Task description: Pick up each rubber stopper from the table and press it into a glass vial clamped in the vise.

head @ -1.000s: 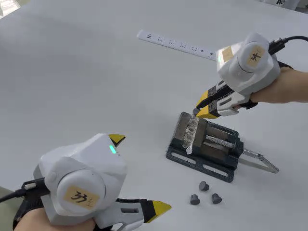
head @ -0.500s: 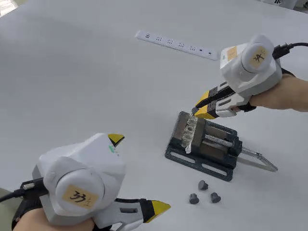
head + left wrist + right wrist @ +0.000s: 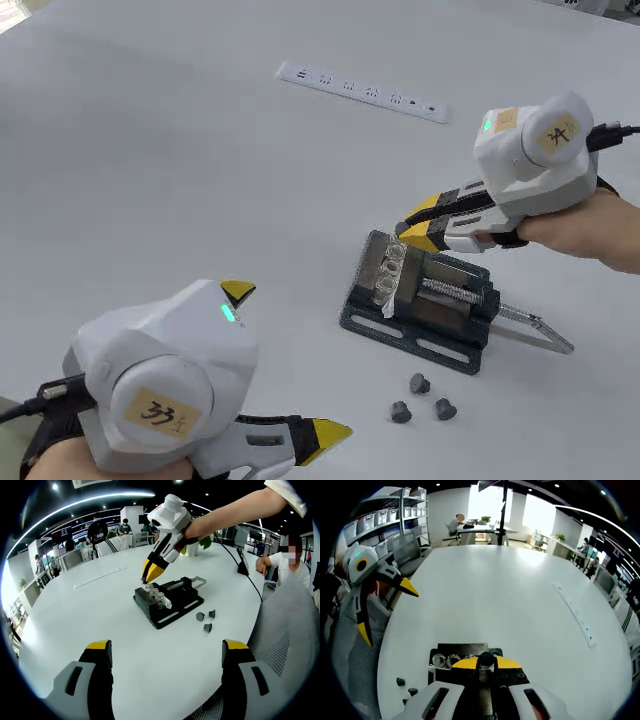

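Note:
A black vise (image 3: 452, 318) clamps a row of clear glass vials (image 3: 388, 270) upright between its jaws. My right gripper (image 3: 408, 235) hovers at the far end of that row, shut on a dark rubber stopper (image 3: 485, 660) just above the vials (image 3: 447, 659). Three loose grey stoppers (image 3: 420, 383) lie on the table in front of the vise. My left gripper (image 3: 285, 362) is low at the near left, wide open and holding nothing. In the left gripper view the vise (image 3: 177, 602), the stoppers (image 3: 204, 618) and the right gripper (image 3: 148, 577) lie straight ahead.
A white power strip (image 3: 360, 92) lies on the far side of the white table (image 3: 150, 170). The vise handle (image 3: 535, 328) sticks out to the right. A seated person (image 3: 287, 565) and office desks show beyond the table.
The right gripper's body has swung right and lower, so it lies flatter, while its tips stay at the far end of the vial row. The left gripper has not moved.

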A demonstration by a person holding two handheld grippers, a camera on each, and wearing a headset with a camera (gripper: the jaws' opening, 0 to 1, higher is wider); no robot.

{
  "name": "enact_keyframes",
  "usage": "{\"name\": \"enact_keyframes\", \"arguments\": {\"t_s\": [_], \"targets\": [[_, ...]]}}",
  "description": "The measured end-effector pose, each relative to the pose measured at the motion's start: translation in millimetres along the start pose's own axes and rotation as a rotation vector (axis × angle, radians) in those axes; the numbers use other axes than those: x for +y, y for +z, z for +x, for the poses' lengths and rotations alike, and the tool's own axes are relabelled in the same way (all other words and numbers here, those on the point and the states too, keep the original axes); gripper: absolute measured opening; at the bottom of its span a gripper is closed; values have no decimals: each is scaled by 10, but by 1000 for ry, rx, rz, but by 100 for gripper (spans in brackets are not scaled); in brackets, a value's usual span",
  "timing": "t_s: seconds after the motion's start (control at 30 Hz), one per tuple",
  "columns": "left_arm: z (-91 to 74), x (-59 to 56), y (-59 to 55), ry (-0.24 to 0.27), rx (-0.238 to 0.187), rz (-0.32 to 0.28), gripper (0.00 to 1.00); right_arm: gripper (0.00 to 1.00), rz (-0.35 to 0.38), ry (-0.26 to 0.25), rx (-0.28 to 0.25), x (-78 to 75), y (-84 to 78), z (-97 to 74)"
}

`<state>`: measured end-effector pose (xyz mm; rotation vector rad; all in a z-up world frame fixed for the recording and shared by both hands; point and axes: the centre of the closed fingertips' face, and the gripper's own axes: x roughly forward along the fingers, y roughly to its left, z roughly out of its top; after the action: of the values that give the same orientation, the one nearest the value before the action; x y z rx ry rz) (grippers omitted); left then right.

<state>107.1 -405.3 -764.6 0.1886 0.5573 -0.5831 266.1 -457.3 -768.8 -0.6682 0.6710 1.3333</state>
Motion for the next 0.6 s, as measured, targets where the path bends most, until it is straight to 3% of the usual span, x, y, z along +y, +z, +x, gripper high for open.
{"name": "enact_keyframes", "arguments": {"t_s": [0.6], "targets": [[-4,-11,11,-2,-1,0,90,8,-75,8,36,22,4,-5]]}}
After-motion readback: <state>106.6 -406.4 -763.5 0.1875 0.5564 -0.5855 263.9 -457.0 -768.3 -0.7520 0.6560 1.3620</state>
